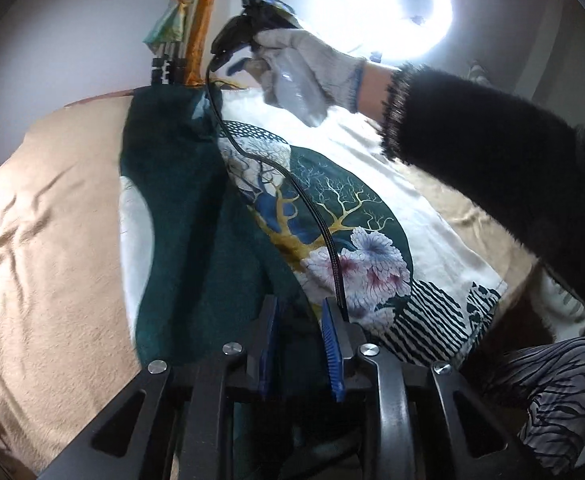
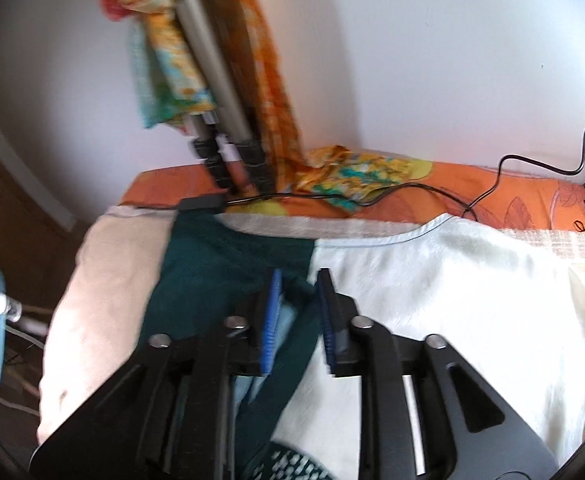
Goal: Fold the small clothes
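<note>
The soft, limp shirt (image 1: pixel 332 208) lies spread on the beige blanket (image 1: pixel 52 220), best pinched at a hem or shoulder edge; left tool (image 1: pixel 300 320) and right tool (image 2: pixel 298 304) both stand apart

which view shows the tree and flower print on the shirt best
The left wrist view: the tree and flower print lies spread across the shirt. The right wrist view catches only a dotted edge of it at the bottom.

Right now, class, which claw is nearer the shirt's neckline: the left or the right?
Right. The right claw sits over the dark green part of the shirt just below the neckline. The left claw is at the opposite end, by the striped hem.
</note>
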